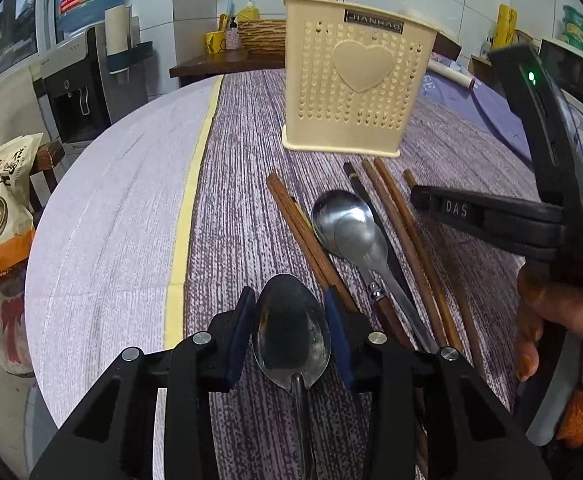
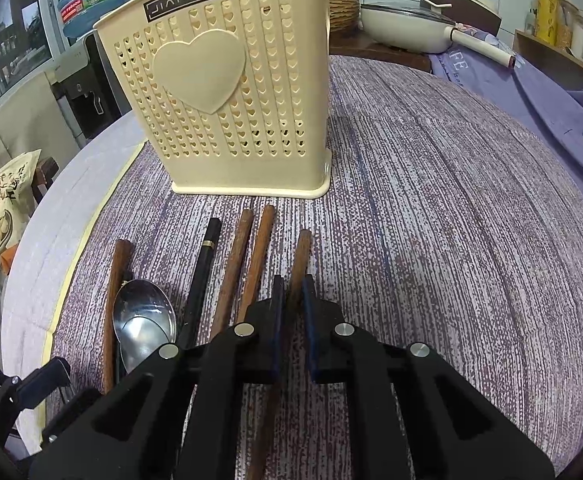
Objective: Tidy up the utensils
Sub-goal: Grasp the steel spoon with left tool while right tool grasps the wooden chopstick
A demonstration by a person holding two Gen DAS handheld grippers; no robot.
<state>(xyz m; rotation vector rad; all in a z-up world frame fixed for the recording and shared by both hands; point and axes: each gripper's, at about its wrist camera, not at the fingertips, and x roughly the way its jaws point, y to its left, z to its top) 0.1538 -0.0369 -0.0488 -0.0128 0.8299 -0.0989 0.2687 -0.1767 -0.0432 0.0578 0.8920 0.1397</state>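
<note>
Spoon (image 1: 291,328) pinched in left tool (image 1: 291,304), handle cut off; right tool (image 2: 293,292) clamps chopstick (image 2: 302,252), lower end hidden.

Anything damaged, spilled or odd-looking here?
One thing: the spoon between the left gripper pads has a dark, blotchy, tarnished-looking bowl, while the spoon on the cloth shines. Nothing spilled; the utensil holder stands upright.

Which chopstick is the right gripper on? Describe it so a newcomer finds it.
Start at the cream holder and look at the chopsticks fanned before it. The gripped chopstick lies farthest right, in the right gripper. It is plain brown; the black chopstick has a gold band.
</note>
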